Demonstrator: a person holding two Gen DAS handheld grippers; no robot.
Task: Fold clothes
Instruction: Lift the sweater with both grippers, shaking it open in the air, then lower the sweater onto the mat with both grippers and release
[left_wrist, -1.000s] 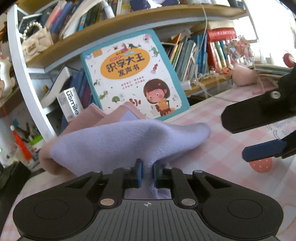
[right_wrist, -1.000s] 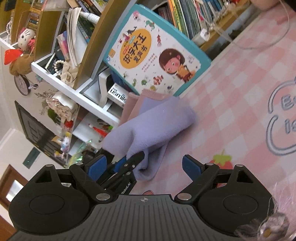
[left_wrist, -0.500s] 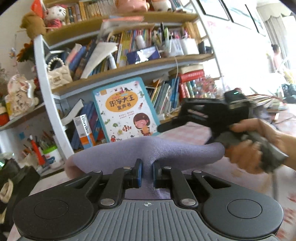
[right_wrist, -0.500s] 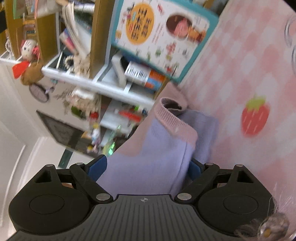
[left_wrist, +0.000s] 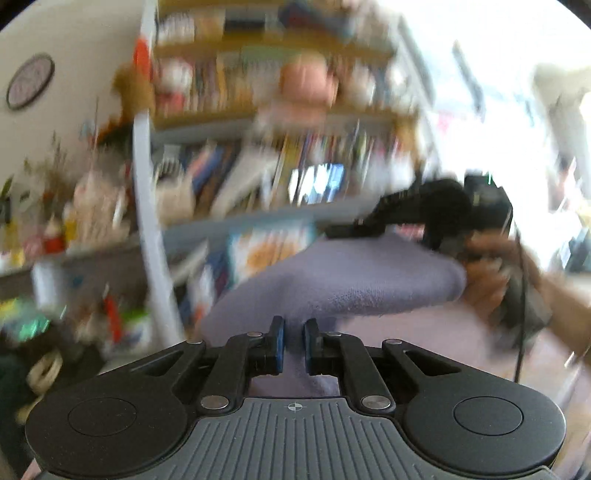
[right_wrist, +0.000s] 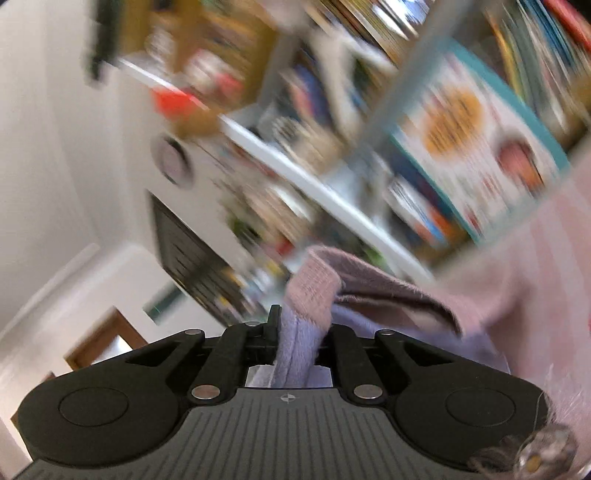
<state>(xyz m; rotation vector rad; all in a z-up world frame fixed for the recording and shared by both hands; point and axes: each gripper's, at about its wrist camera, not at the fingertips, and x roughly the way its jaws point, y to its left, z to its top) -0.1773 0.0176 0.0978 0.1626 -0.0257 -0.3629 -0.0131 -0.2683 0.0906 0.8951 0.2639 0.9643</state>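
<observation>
A lilac knit garment (left_wrist: 332, 284) with a pink ribbed cuff (right_wrist: 314, 291) is held up in the air between both grippers. My left gripper (left_wrist: 293, 345) is shut on a fold of the garment at the bottom of the left wrist view. My right gripper (right_wrist: 297, 341) is shut on the garment's edge by the pink cuff. In the left wrist view the right gripper (left_wrist: 424, 218) and the hand holding it show at the garment's far right end. Both views are blurred by motion.
A bookshelf (left_wrist: 266, 122) full of books and toys stands behind. A teal picture book (right_wrist: 476, 147) leans against it. The pink checked tabletop (right_wrist: 546, 251) lies below at the right. A round wall clock (left_wrist: 29, 81) hangs at the left.
My right gripper has closed on the garment's cuffed edge. Both grippers have lifted the garment up off the table, and the views have swung upward toward the shelves.
</observation>
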